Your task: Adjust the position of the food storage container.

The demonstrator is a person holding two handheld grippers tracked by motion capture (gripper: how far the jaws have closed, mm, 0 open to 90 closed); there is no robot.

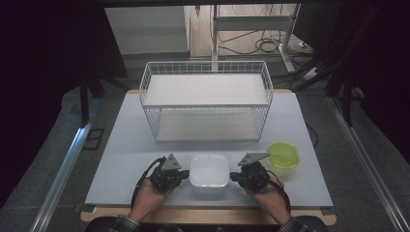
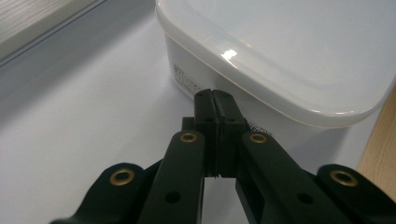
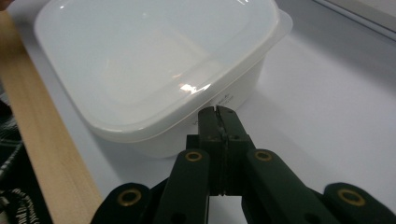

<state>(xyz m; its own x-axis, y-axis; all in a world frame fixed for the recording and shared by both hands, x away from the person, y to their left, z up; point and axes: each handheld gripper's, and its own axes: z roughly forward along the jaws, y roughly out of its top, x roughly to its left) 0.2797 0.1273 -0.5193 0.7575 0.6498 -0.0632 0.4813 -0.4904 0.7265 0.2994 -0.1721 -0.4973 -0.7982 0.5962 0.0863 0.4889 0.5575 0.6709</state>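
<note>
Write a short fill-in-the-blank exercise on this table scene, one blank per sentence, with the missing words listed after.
1. The white lidded container sits between the left tongs and the right tongs, and both pairs of jaws are ____.
2. The small round bowl beside the right tongs is ____ in colour.
3. Behind the container stands a white ____ rack with two shelves.
4. The container's lid is ____, not off.

Missing words: shut; green; wire; on

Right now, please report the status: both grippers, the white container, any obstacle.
Left gripper and right gripper shut, empty, one each side of white container. Lid on, container flat on table. Nothing between fingers and container.
</note>
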